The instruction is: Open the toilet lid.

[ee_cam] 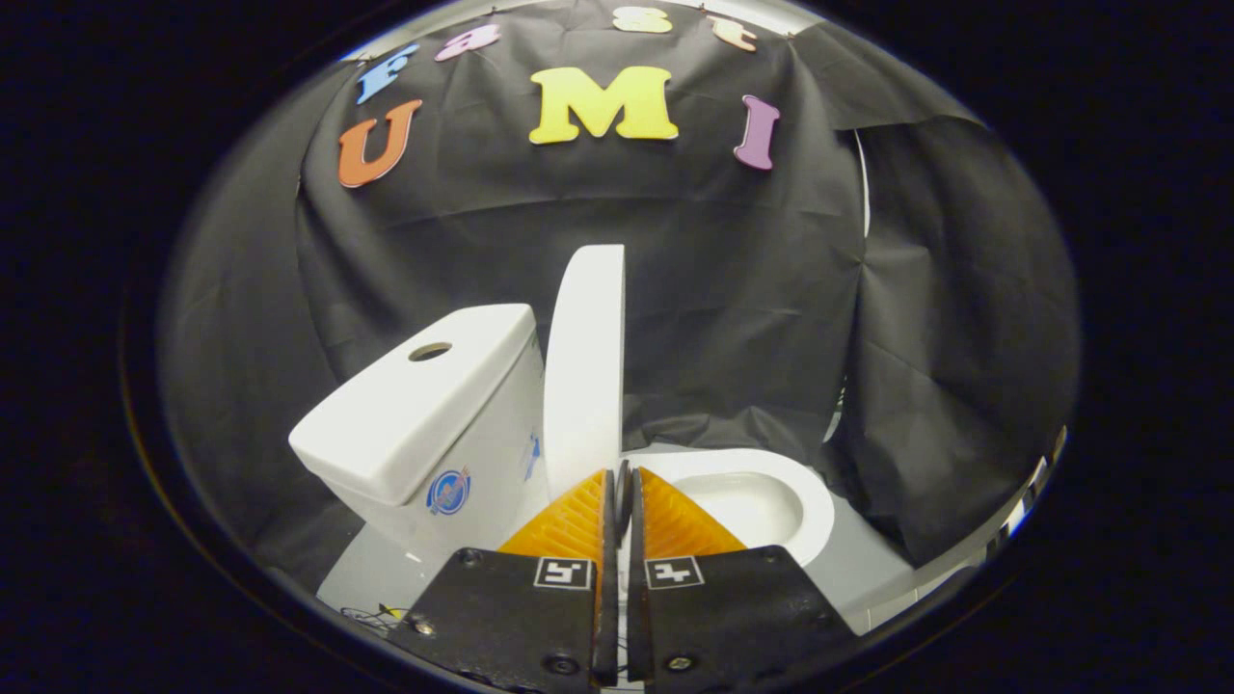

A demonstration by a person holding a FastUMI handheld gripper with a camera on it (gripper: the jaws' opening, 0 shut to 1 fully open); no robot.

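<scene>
The toilet lid (585, 366) stands upright just beyond the claw (618, 492), beside the tank (424, 405) and above the bowl (762, 501); with the claw's 2 fingers together and empty, a careless nudge could tip it shut.
</scene>
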